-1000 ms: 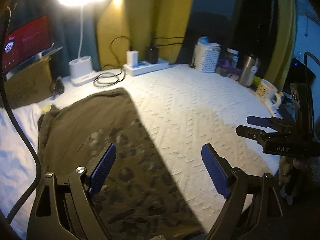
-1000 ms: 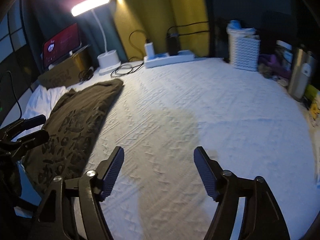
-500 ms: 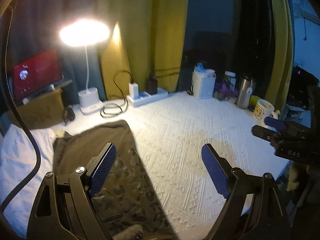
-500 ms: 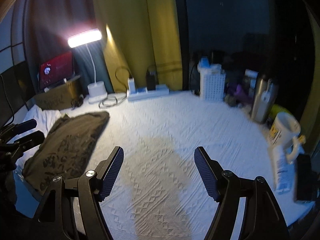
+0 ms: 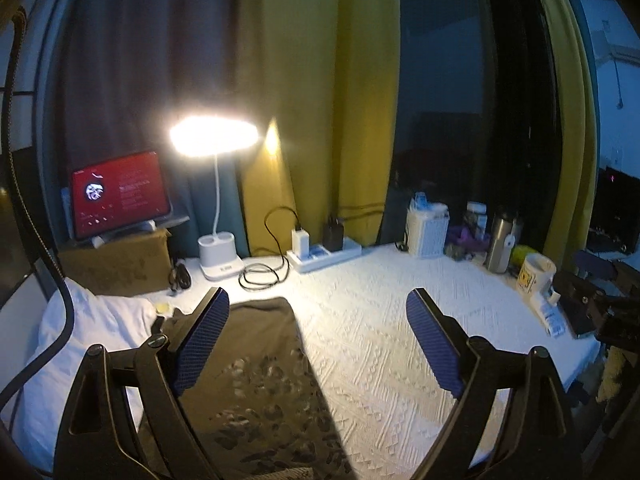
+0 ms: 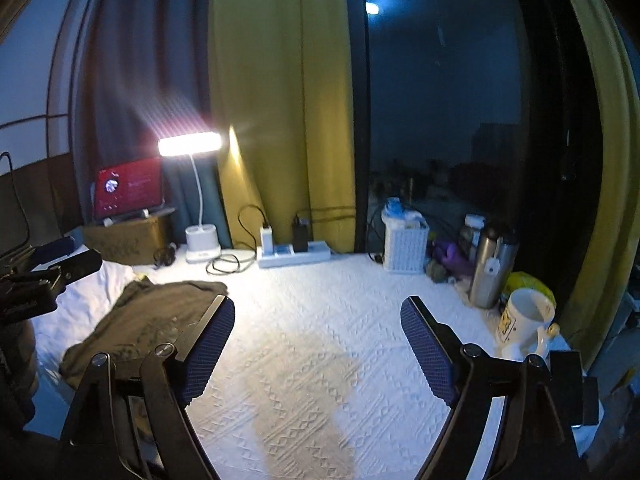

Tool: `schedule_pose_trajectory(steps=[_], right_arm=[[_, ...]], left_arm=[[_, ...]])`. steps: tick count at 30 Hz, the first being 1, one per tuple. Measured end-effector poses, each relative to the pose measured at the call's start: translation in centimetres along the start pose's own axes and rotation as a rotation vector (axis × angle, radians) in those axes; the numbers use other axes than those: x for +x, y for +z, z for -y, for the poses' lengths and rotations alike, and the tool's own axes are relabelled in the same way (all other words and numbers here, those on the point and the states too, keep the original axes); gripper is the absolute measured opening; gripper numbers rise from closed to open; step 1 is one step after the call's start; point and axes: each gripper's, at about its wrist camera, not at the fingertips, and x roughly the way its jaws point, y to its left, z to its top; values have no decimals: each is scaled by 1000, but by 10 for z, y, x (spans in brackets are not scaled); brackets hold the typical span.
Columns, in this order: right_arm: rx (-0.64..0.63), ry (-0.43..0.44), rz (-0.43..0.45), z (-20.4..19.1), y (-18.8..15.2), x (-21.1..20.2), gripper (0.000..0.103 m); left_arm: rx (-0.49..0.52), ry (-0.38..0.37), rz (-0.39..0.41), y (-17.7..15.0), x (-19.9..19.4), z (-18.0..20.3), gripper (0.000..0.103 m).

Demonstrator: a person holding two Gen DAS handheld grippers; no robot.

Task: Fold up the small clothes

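Dim room, glaring desk lamp (image 5: 213, 142)

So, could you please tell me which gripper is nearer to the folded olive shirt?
Left. The left gripper hangs over the folded olive shirt; the right gripper, jaws opening, is over bare bedspread beside it.

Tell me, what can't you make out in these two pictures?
- Shirt: left view, near end cut off by the bottom edge; print blurred.
- Tablet: text too small in both views.
- Lamp: head lost in glare.
- Mug: right view, picture too dim.
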Motion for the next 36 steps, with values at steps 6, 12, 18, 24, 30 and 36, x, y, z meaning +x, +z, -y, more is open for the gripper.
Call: schedule_pose_trajectory(steps=[6, 12, 18, 24, 30, 36], right_arm=[[-20, -6, 46, -4, 10, -24, 86], [-12, -8, 88, -3, 18, -45, 86], [-30, 3, 112, -10, 22, -54, 87], [-50, 17, 111, -22, 23, -57, 87], [-43, 19, 106, -29, 22, -53, 87], [-41, 26, 82, -36, 17, -41, 87]], left_arm=[[-35, 40, 71, 9, -27, -11, 90], [-70, 80, 137, 12, -49, -27, 91], [-98, 138, 191, 9, -66, -42, 102], [-95, 151, 193, 8, -71, -47, 102], [-106, 156, 184, 5, -71, -49, 102], [-108, 140, 159, 2, -67, -48, 102]])
